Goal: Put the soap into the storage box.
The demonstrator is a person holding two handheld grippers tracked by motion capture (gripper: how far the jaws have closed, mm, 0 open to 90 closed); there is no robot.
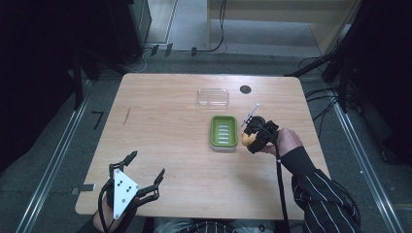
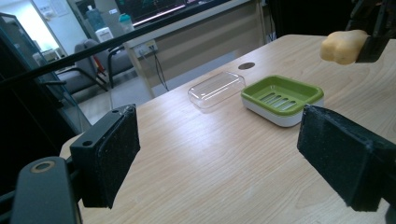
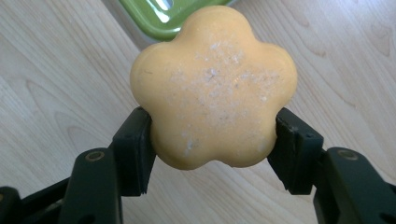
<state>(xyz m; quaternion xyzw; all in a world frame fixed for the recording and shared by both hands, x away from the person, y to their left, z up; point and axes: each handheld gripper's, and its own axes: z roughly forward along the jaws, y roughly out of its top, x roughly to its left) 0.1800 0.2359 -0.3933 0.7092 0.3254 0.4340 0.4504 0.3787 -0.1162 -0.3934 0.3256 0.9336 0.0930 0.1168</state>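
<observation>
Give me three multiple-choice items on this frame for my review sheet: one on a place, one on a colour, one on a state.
1. Where does the clear lid lie?
A. on the green soap dish
B. on the table, beyond the dish
C. in the left gripper

2. What colour is the flower-shaped soap?
A. yellow-orange
B. blue
C. white

3. How do the jaws of the left gripper stand?
A. shut on the lid
B. shut on the soap
C. open, with nothing between them

Answers:
1. B: the high view shows the lid apart from the green soap dish, farther from the person, on the bare table.
2. A: the right gripper view shows the yellow-orange soap clamped in the right gripper.
3. C: the left gripper view shows the pads wide apart over bare wood.
</observation>
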